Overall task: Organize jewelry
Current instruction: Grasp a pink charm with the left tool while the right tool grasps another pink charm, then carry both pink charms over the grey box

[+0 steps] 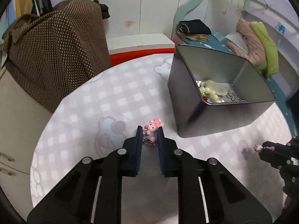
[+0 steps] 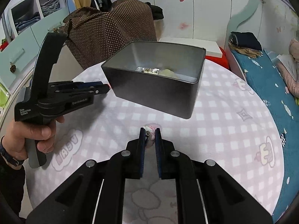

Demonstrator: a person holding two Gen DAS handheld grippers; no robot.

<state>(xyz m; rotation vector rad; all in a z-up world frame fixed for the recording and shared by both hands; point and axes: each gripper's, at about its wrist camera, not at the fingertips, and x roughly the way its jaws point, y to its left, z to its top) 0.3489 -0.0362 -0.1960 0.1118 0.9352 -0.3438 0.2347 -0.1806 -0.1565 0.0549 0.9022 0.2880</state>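
Observation:
A grey metal tin (image 1: 194,100) stands on the round table, with pale beads (image 1: 209,93) and other trinkets inside; it also shows in the right wrist view (image 2: 158,95). My left gripper (image 1: 150,130) is shut on a pink bear keychain charm (image 1: 153,126), held just above the table left of the tin. My right gripper (image 2: 150,131) is shut on a small pink-and-white charm (image 2: 150,127) in front of the tin. The left gripper also shows in the right wrist view (image 2: 106,89), and the right gripper in the left wrist view (image 1: 261,147).
The table has a pink-and-white checked cloth (image 2: 233,130). A brown dotted bag (image 1: 56,43) stands at its far left edge. A bed with folded clothes (image 2: 261,71) lies to the right. Drawers and a wardrobe (image 2: 22,43) are to the left.

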